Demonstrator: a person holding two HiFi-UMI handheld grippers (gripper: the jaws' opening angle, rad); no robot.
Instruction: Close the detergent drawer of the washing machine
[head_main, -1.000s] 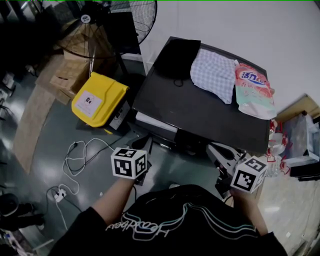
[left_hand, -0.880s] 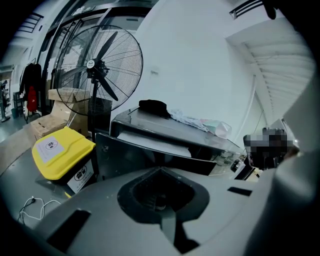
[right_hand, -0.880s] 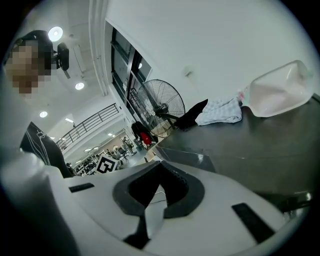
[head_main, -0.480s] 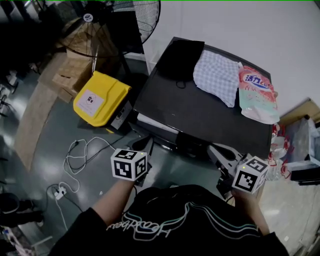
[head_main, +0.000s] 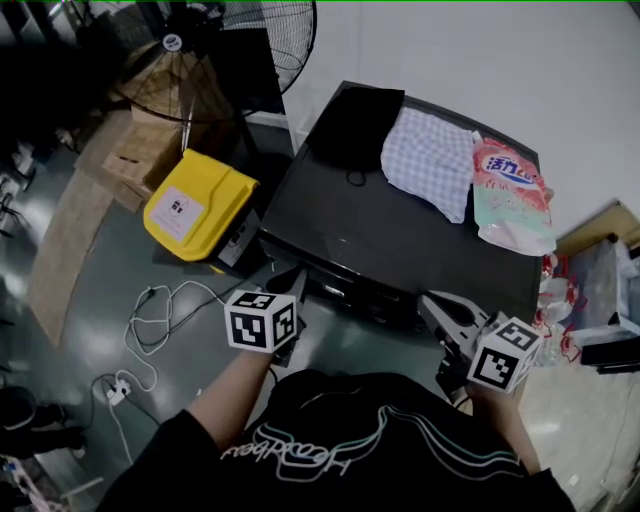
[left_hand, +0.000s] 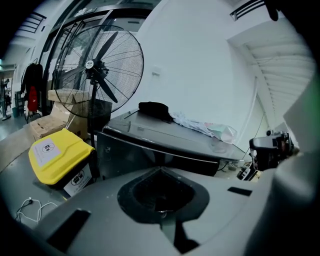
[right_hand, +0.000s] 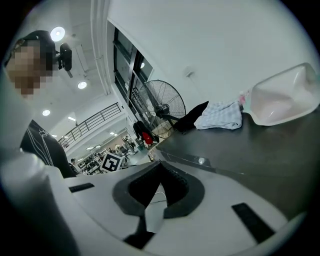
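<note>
While the 2 pairs of jaws are pressed together and empty, the drawer (head_main: 320, 278) sits in the washer (head_main: 400, 232) front just ahead of the left gripper (head_main: 290, 288), well left of the right gripper (head_main: 440, 315).

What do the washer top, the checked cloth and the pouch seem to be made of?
Washer top: dark, hard, glossy, likely painted metal or plastic; it reflects light.
Checked cloth: matte woven fabric; it lies in soft folds.
Pouch: thin glossy plastic film, printed; it sags limp.
</note>
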